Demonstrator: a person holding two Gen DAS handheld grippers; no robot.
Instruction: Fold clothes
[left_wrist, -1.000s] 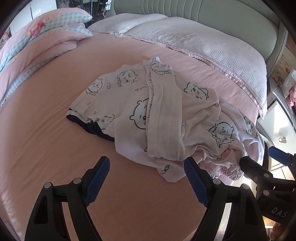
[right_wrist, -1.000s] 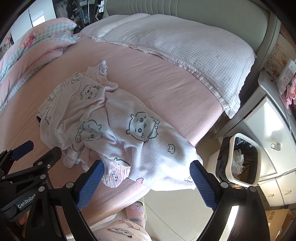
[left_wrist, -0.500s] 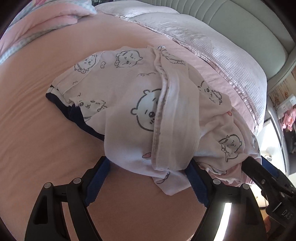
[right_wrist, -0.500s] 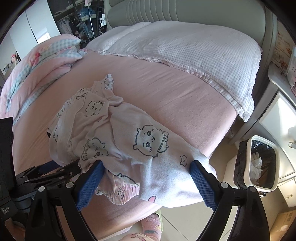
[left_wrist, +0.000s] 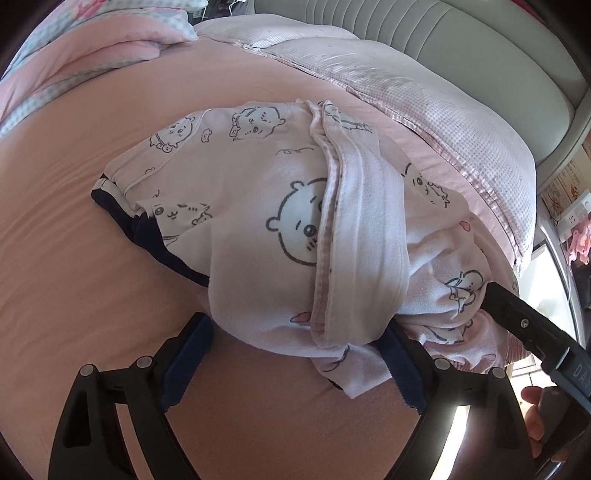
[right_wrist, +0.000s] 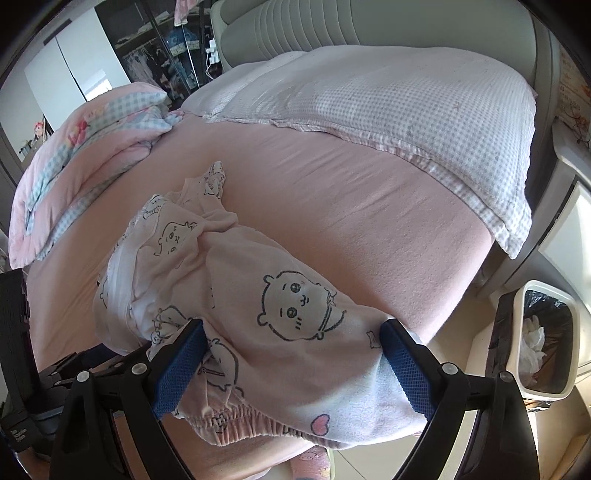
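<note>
Left wrist: left gripper fingers spread wide, nothing clamped. Pink cartoon-print pyjamas heaped on the bed, near hem draped over the gap between the fingers and covering both tips. A dark garment pokes out from under the heap, ahead of the left finger. Right gripper's black body comes in beyond the right finger, touching the heap's edge. Checked pillow far ahead, folded quilt ahead-left.

Right wrist: right gripper fingers also wide apart, not gripping. Pyjamas lie between and ahead of the fingers, elastic cuff hanging over the bed edge just under them. Fabric touches both pads. Bin with black liner sits on the floor outside the right finger. Pillow far ahead.
</note>
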